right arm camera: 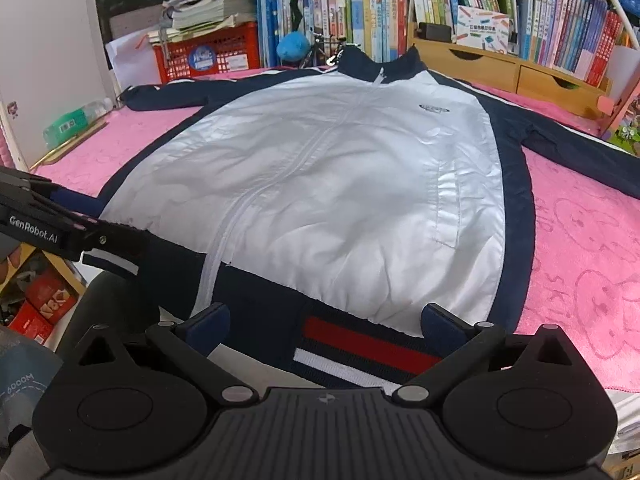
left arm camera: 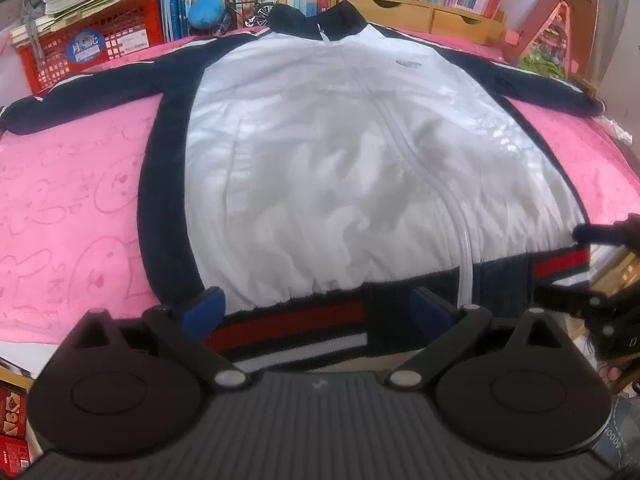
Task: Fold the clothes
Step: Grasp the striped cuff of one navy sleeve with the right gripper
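Note:
A white jacket [left arm camera: 328,152] with navy sleeves, navy collar and a red, white and navy hem band lies flat and zipped on a pink towel [left arm camera: 68,208], collar away from me, both sleeves spread sideways. My left gripper [left arm camera: 316,312] stands open over the hem band at its left half, nothing between the blue pads. My right gripper [right arm camera: 326,322] is open over the hem band [right arm camera: 360,344] at the jacket's [right arm camera: 320,184] right half, pads apart and empty. Each gripper shows at the edge of the other's view.
Behind the towel stand a red crate [left arm camera: 92,44] with stacked papers, a row of books [right arm camera: 360,12], a wooden drawer box [right arm camera: 504,68] and a blue plush toy [left arm camera: 206,10]. Boxes [right arm camera: 40,304] lie on the floor below the near table edge.

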`<state>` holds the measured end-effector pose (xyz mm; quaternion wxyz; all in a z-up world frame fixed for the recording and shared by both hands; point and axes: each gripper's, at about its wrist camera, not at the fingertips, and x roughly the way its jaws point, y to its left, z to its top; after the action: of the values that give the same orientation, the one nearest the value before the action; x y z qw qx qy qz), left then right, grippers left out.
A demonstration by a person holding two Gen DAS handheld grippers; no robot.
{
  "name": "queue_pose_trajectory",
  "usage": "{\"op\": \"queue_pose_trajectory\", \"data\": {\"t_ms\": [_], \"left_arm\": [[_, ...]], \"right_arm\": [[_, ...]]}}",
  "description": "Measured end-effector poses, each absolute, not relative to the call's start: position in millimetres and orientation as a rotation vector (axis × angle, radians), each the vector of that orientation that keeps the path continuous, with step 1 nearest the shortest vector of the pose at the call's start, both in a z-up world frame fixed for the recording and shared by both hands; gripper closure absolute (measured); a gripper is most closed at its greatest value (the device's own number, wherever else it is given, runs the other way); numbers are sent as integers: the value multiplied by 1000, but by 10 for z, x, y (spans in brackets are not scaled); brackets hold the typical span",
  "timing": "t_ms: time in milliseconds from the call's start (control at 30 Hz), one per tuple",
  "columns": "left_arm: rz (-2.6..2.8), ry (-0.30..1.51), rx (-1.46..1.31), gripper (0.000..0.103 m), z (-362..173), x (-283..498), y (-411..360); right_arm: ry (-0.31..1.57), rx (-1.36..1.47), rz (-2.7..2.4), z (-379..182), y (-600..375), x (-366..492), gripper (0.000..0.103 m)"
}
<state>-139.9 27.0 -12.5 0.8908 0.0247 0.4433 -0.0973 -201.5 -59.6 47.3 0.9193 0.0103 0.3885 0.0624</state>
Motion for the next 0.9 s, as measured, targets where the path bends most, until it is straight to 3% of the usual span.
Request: {"op": "queue_pose_trajectory", "data": {"t_ms": [267, 400, 667, 900], "left_arm": [[-218, 893, 60, 4, -56, -1365, 216], [-254, 770, 49, 4, 128, -1192, 110], [-256, 620, 47, 3, 203, -513, 75], [-48, 693, 58, 3, -158, 56, 315]], "right_arm": [[783, 38, 122, 475, -654, -2012, 0], [676, 100, 113, 588, -868, -1994, 0], [407, 562, -301, 655, -2442, -1695, 0], [319, 634, -663, 555, -3800, -1309, 7]]}}
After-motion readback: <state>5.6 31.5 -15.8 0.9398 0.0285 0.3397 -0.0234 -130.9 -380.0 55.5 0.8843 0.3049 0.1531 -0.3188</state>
